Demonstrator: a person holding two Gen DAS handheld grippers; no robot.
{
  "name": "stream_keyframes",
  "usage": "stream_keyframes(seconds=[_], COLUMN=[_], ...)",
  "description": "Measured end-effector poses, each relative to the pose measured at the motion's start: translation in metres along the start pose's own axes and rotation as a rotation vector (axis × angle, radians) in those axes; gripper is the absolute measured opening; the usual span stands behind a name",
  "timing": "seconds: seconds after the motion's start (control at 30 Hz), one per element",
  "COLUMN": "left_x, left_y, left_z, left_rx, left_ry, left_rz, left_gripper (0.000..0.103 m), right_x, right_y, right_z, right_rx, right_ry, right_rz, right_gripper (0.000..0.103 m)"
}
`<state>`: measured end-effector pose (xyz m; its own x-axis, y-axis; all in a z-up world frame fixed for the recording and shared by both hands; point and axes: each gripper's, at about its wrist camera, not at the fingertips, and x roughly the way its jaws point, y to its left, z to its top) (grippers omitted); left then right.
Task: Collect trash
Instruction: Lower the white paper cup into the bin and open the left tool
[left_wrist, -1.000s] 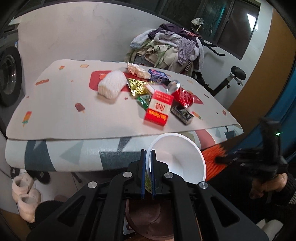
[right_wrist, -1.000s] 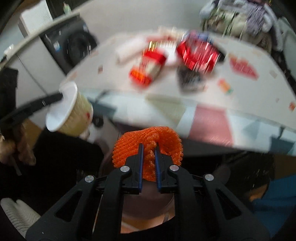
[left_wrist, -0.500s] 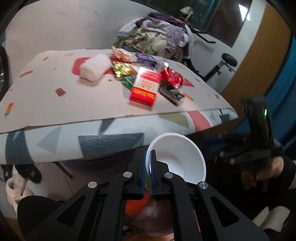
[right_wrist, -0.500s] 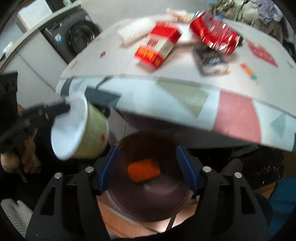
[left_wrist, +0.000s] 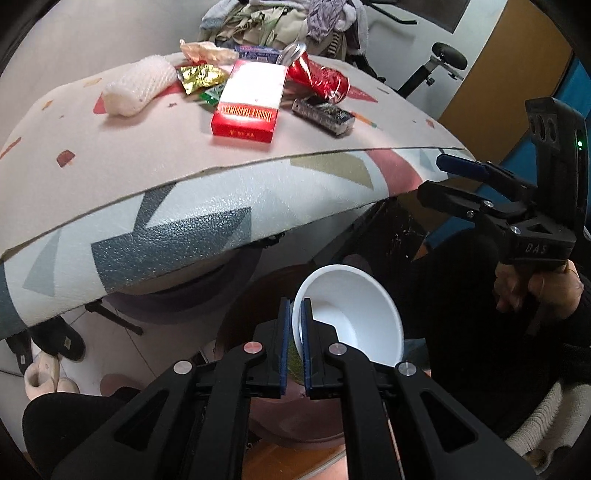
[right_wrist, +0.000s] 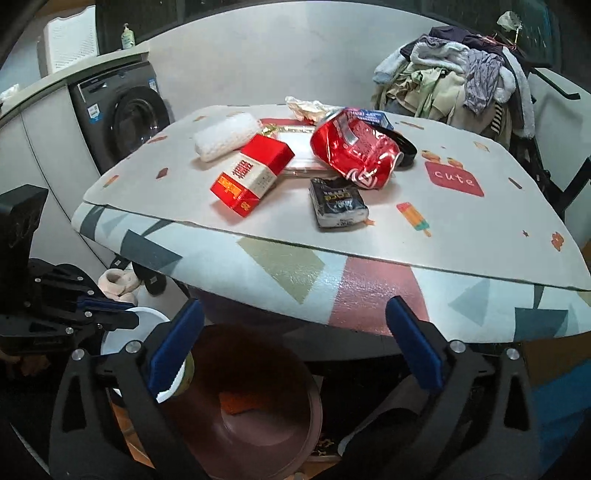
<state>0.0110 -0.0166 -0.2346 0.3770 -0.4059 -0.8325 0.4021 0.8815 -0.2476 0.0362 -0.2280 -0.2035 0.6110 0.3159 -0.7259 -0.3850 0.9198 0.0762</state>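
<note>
My left gripper (left_wrist: 294, 341) is shut on the rim of a white paper cup (left_wrist: 351, 317), which hangs tilted just over the brown bin (right_wrist: 240, 424) under the table edge. The right wrist view has this cup (right_wrist: 122, 332) at the lower left. My right gripper (right_wrist: 291, 343) hangs above the bin, its jaws opening wide with nothing between them. An orange foam net (right_wrist: 236, 402) lies in the bin. On the table (right_wrist: 461, 229) lie a red cigarette box (right_wrist: 251, 173), a crushed red can (right_wrist: 354, 147), a dark packet (right_wrist: 338, 203), a white foam net (right_wrist: 225, 134) and a gold wrapper (left_wrist: 201, 75).
A washing machine (right_wrist: 125, 118) stands left of the table and a heap of clothes (right_wrist: 461, 81) behind it. Slippers (left_wrist: 48, 373) lie on the floor under the table's left side. The padded table edge overhangs the bin.
My right gripper has opened and the orange net has dropped from it into the bin. My left gripper has come down towards the bin with the cup.
</note>
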Motion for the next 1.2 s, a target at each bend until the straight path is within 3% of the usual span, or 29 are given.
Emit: stream_keyframes(seconds=[0.3, 0.33, 0.43, 0.53, 0.67, 1.2], left_x=[0.007, 0.007, 0.004, -0.007, -0.021, -0.052], left_y=[-0.007, -0.008, -0.007, -0.002, 0.008, 0.033], left_z=[0.002, 0.002, 0.003, 0.004, 0.005, 0.008], left_rx=[0.008, 0.011, 0.005, -0.022, -0.080, -0.212], left_ry=[0.021, 0.021, -0.001, -0.062, -0.131, -0.244], left_rz=[-0.008, -0.008, 0.011, 0.050, 0.102, 0.134], left_gripper=[0.010, 0.015, 0.049, 0.072, 0.087, 0.091], right_x=[0.002, 0.002, 0.002, 0.003, 0.005, 0.006], right_y=[0.001, 0.001, 0.001, 0.001, 0.004, 0.000], right_z=[-0.003, -0.003, -0.003, -0.003, -0.003, 0.000], right_rx=[0.009, 0.010, 0.012, 0.011, 0.003, 0.035], right_ry=[0.001, 0.001, 0.002, 0.004, 0.011, 0.020], right_rz=[-0.002, -0.003, -0.004, -0.005, -0.012, -0.022], right_gripper=[0.097, 0.097, 0.097, 0.097, 0.097, 0.097])
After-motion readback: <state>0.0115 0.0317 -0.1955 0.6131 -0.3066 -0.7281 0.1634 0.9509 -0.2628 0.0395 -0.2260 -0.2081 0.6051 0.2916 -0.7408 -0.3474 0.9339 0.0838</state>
